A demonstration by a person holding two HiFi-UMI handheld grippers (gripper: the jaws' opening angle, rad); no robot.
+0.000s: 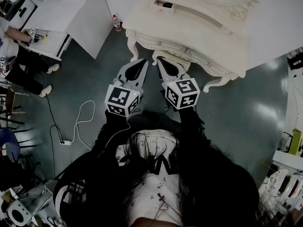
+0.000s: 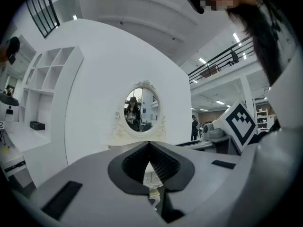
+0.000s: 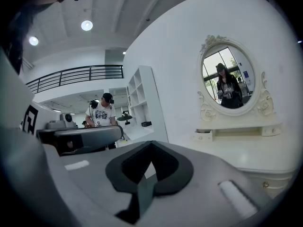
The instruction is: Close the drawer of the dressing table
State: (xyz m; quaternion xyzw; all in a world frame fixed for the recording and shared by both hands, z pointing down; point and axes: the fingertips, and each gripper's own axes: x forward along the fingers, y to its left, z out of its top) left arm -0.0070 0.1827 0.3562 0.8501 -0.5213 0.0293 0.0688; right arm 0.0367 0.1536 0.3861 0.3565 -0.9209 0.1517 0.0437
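Now, dressing table (image 1: 189,27): it is standing straight ahead of me, its cream top spreading beyond both my claws.
Mirror (image 3: 229,79): it is rising oval at the back of the top, in a carved frame.
Left gripper (image 1: 142,63): I am holding it low before the table's front edge, jaws pressed together on nothing.
Right gripper (image 1: 162,60): I am keeping it just beside the left one, jaws likewise together and empty.
Drawer (image 1: 163,4): it is sitting pulled out at the top's rear left, dark inside showing, well apart from both claws.
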